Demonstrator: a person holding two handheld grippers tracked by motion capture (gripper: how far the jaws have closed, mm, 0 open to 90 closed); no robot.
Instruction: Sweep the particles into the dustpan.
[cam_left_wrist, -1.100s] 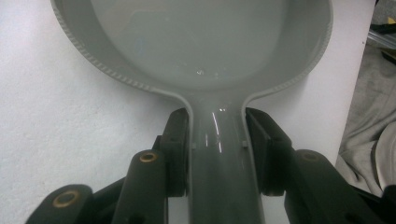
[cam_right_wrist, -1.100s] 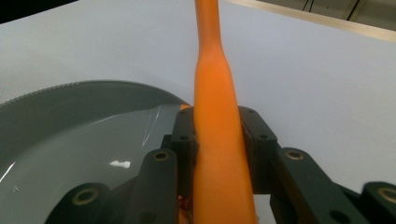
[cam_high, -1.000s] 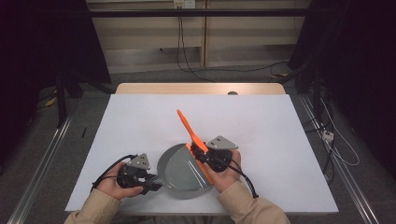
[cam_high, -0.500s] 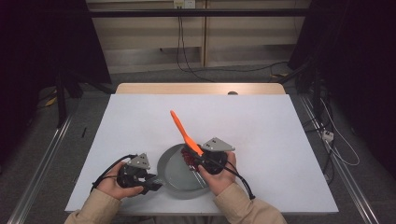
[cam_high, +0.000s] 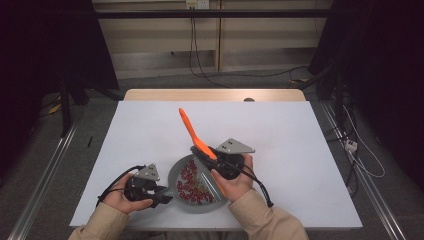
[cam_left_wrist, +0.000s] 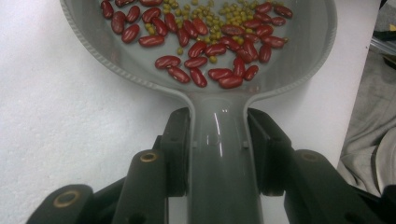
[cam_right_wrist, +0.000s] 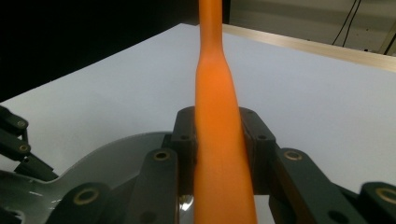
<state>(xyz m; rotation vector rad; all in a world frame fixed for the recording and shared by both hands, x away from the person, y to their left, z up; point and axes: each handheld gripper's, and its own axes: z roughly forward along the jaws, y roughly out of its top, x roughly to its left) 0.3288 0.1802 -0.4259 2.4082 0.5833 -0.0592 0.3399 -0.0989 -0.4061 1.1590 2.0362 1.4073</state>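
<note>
**Beans at risk of spilling from a held pan**

Beans (cam_left_wrist: 205, 51), red ones mixed with small green-yellow ones, lie loose in a shallow grey pan (cam_high: 176, 176) that sits near the front edge of the white table (cam_high: 300, 150). The left gripper (cam_high: 159, 196) has its jaws clamped on the pan's handle (cam_left_wrist: 219, 158); in the left gripper view both pads press flat against its sides. The right gripper (cam_high: 202, 155) is closed tight on an orange spatula (cam_high: 192, 132), held above the pan's far side with the long handle pointing up and away across the table. The working end hangs down toward the beans, hidden behind the gripper, so I cannot tell whether it touches them.

The main hazard is a sweep too fast or too low: the pan wall is shallow, and beans pushed hard toward the rim would hop out and roll off the table. A firm push could also twist the smooth, glossy handle between the left pads, tipping the pan. The spatula is gripped on a smooth, tapering stretch, so sideways load might make it pivot or slide in the jaws. Short, gentle strokes toward the pan's middle look safest.
</note>
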